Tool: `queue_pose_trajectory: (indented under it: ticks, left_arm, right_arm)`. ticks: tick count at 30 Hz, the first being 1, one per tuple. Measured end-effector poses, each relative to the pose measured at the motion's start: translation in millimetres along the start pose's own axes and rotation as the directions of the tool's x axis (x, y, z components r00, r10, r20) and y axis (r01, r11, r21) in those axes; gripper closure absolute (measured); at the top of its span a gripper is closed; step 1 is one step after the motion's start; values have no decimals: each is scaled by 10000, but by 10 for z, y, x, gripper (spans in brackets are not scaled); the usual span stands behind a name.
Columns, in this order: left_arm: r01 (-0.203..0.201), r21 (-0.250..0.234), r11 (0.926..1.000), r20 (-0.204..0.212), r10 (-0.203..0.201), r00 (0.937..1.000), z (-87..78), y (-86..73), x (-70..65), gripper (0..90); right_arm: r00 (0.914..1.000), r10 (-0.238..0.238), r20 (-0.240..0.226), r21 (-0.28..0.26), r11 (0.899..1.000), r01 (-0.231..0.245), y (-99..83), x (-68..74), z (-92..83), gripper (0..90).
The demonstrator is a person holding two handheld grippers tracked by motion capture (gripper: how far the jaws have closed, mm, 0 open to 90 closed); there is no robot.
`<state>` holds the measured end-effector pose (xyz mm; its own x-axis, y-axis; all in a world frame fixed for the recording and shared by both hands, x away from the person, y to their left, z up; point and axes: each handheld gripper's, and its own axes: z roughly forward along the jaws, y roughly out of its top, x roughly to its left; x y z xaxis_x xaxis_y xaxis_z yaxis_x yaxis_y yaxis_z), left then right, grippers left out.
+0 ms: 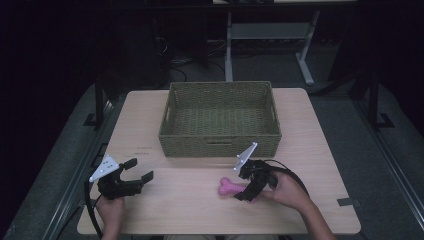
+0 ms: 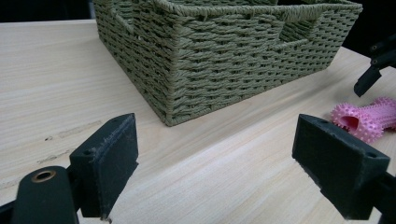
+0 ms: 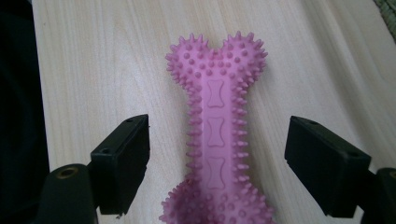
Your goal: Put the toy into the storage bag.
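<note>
Pale wood-grain surface (image 1: 150, 125) in a dark room, grey desk frame (image 1: 265, 35) at upper centre. Woven olive-green rectangular basket (image 1: 220, 142) at centre. Spiky pink rubber bone toy (image 3: 217, 126) lying flat at lower centre, between released jaws of right gripper (image 3: 217, 163), untouched. Left gripper (image 1: 141, 170) at lower left, jaws spread wide.

No text, label, brand, number or sign can be read anywhere.

A pink bone-shaped toy (image 3: 215, 135) covered in small spikes, with three bone outlines embossed along its shaft, lies at centre frame. The basket (image 1: 220, 142) is olive-green weave. The tabletop (image 1: 150, 200) is pale woodgrain. Both tools (image 1: 131, 180) (image 3: 217, 158) are black.
</note>
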<state>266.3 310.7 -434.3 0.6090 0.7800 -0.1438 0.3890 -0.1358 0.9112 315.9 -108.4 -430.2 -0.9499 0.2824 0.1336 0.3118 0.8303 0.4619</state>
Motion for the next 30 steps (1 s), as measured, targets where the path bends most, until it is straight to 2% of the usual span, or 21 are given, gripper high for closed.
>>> queue_pose_trajectory:
  ticks: [8, 13, 16, 21, 26, 30]
  left_arm:
    - [3, 2, 10000, -7, -3, 10000, -3, -1, 3, 139]
    - [15, -22, 10000, -6, -15, 10000, -9, -1, 5, 139]
    - [45, -37, 10000, -3, -45, 10000, -18, -2, 13, 139]
    - [38, -101, 9999, -13, -38, 10000, -21, 0, 8, 139]
    - [47, -83, 10000, -5, -47, 10000, -23, -1, 11, 139]
    - [11, -116, 9999, -22, -12, 10000, -30, 0, 12, 139]
  right_arm:
    - [9999, -150, 26, 267, 9995, 150, 41, 11, 78, 277]
    - [9996, -295, 14, 508, 9983, 294, 54, 19, 125, 367]
    - [9990, -420, 140, 680, 9968, 410, 52, 22, 149, 447]
    - [9975, -616, 354, 815, 9950, 585, 57, 36, 165, 528]
    - [9970, -725, 287, 863, 9938, 698, 62, 46, 173, 558]
    - [9978, -640, 181, 845, 9945, 622, 59, 31, 167, 570]
